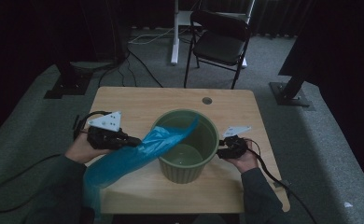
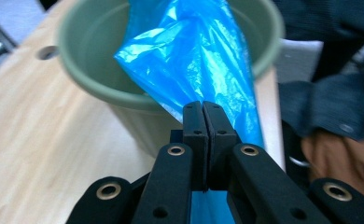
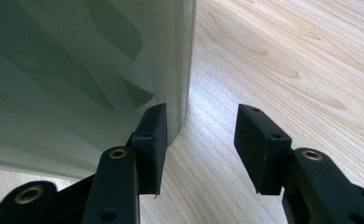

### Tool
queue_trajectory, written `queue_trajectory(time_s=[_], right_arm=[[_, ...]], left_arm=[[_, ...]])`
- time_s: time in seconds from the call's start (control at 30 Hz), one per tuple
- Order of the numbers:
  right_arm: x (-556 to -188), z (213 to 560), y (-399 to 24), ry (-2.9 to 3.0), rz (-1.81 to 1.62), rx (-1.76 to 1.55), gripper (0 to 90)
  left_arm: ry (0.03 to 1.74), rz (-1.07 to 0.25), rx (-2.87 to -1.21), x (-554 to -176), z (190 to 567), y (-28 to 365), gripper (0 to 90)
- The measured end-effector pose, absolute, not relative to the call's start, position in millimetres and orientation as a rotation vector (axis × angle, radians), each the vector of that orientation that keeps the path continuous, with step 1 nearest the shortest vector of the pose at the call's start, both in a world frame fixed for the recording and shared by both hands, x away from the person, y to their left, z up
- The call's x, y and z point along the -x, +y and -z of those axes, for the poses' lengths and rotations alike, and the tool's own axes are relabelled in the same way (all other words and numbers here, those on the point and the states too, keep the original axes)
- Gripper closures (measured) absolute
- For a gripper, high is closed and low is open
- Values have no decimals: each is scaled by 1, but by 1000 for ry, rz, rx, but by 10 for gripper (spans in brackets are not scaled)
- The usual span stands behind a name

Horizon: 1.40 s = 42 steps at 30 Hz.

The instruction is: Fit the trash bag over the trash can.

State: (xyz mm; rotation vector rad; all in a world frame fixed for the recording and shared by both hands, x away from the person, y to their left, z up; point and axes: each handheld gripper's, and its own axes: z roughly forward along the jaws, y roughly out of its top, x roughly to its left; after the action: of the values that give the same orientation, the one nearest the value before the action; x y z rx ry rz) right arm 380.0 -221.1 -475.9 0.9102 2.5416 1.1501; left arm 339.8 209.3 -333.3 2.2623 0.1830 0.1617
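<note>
— Any way into the bucket point(image 1: 187, 161)?
— Half its mouth is blocked by the blue bag point(image 1: 138, 154); the right half gapes open.
— The counter point(image 1: 138, 100)?
— Bare wood behind the bucket.

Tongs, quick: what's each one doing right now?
Left tongs: shut on the blue plastic bag.
Right tongs: open, holding nothing, beside the green bucket.

place: lab/studio | cues: dark curtains point(image 1: 26, 32), stand bases point(image 1: 292, 93), folding chair point(image 1: 220, 39)
</note>
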Motion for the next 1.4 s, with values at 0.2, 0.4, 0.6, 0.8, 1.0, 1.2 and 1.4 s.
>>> queue_trajectory(time_s=[0.2, 0.4, 0.6, 0.8, 1.0, 1.2, 1.4], right_arm=[[-380, 475, -223, 2538, -1153, -918, 535], [-379, 474, -225, 2531, -1155, -924, 535], [-379, 472, -227, 2521, -1162, -926, 535], [-379, 473, -227, 2525, -1158, -927, 536], [-379, 473, -228, 2524, -1158, -926, 536], [-379, 473, -229, 2519, -1159, -929, 536], [-378, 472, -231, 2515, -1161, -930, 536]], left_arm=[[264, -194, -2284, -356, 335, 193, 886], [297, -234, -2298, -366, 334, 173, 885], [311, -263, -2309, -375, 333, 156, 888], [373, -320, -2291, -385, 328, 141, 890], [385, -340, -2310, -393, 329, 123, 889], [341, -332, -2363, -392, 338, 105, 876], [347, -329, -2338, -389, 340, 110, 753]])
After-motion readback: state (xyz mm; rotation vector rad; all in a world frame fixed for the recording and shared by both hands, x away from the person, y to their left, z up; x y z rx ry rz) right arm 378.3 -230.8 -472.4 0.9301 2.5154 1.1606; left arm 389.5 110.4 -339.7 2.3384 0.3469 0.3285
